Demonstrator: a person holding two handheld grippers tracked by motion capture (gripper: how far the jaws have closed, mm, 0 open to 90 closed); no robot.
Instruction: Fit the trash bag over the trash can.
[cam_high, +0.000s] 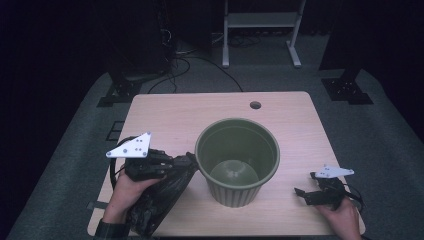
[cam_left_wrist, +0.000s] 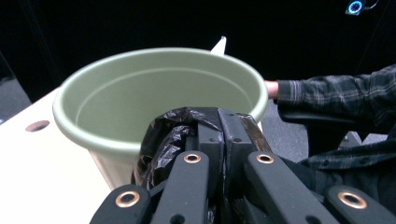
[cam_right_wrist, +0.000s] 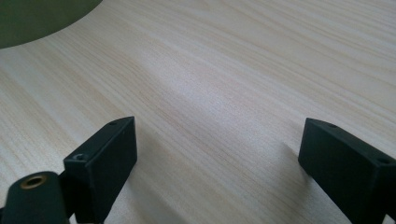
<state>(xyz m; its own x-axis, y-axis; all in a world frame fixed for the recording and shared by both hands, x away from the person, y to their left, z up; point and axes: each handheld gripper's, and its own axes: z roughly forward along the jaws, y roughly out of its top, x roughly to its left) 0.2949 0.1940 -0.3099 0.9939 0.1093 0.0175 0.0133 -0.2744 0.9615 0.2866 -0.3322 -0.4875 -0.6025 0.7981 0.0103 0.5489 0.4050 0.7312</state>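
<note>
An empty green plastic pot (cam_high: 237, 159) stands upright in the middle of the wooden table (cam_high: 175, 117). Left of it, my left gripper (cam_high: 186, 161) is shut on a crumpled black plastic bag (cam_high: 160, 197). The bag hangs down towards the table's front left, and its pinched edge touches the pot's left rim. In the left gripper view the bag (cam_left_wrist: 173, 135) bunches between the closed jaws just before the pot (cam_left_wrist: 140, 98). My right gripper (cam_high: 300, 192) rests low over the table at the front right, open, with only bare wood (cam_right_wrist: 219, 93) between its jaws.
A round cable hole (cam_high: 255, 105) sits near the table's far edge. Beyond the table stand a white metal frame (cam_high: 260, 22) and black stands with cables on the grey floor. A plaid sleeve (cam_left_wrist: 336, 93) crosses the left gripper view behind the pot.
</note>
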